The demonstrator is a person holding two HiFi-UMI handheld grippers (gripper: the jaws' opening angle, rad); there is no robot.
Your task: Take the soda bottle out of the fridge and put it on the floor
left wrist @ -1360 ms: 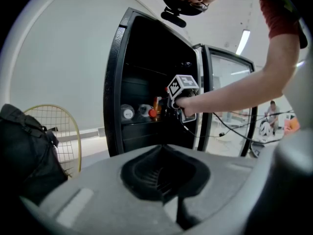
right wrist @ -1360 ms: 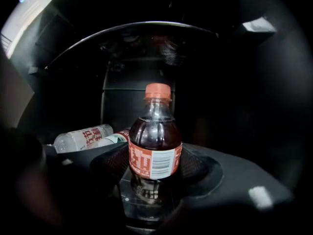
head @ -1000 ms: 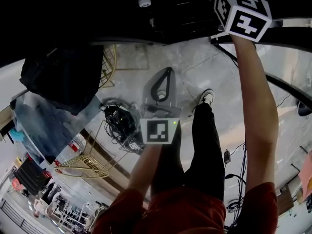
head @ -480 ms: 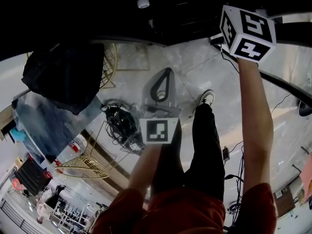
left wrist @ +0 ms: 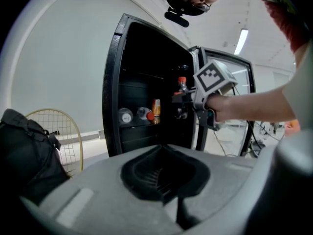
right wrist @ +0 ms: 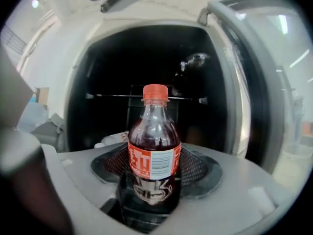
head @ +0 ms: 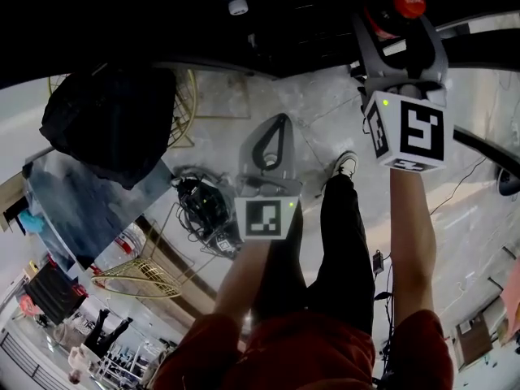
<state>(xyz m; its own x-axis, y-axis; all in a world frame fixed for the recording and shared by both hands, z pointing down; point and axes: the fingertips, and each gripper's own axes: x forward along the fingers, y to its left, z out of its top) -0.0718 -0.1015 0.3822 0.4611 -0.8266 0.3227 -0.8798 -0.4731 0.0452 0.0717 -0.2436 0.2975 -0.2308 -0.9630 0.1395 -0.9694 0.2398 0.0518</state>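
- the right tongs (right wrist: 154, 173) hold the soda bottle (right wrist: 154, 146) low down, with the pads spread wide around it.
- the bottle stands straight up, red cap at 12 o'clock and bottom at 6 o'clock.
- the open fridge (right wrist: 146, 62) is the dark hole behind the bottle, which looks to be just outside it.
- in the head view, bare floor (head: 325, 108) lies at 7 o'clock from the bottle, so i think the hand must go down.
- the left tongs (left wrist: 164, 173) are pressed together with nothing in them, and the bottle is well apart from them, at 1 o'clock.
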